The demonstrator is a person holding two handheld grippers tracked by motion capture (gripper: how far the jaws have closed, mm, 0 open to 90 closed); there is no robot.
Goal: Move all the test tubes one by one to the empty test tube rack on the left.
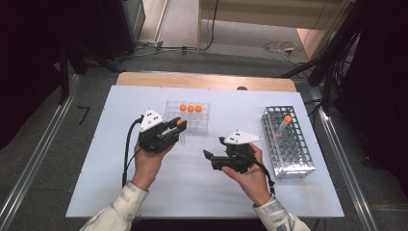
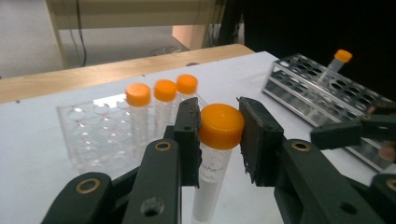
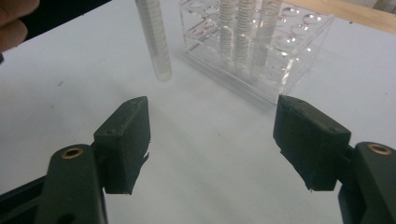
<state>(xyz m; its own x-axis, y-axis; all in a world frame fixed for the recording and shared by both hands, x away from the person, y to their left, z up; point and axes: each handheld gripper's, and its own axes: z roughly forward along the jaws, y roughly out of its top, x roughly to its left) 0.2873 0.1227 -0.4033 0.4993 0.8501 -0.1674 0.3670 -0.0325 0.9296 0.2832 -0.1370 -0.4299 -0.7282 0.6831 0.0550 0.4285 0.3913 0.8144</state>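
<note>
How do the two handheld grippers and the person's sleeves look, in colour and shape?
Both the left gripper and the right gripper are black, each with two blocky jaws, brass-coloured pivot rivets, a white three-cornered top plate with dark dots, and a trailing black cable. The sleeves are light with a pale pattern.

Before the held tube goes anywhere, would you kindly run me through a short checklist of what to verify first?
1. Grip on the tube: the left gripper has its jaws closed on the held tube just under the orange cap. Ok.
2. Tube clear of the clear rack: lifted out, hanging beside it. Ok.
3. Right gripper ready to receive: jaws wide apart, nothing between them. Ok.
4. Metal rack has free holes: many open, one tube standing in it. Ok.
5. Grip firmness against slipping: cannot tell.
6. Remaining tubes seated in the clear rack: three upright. Ok.
</note>
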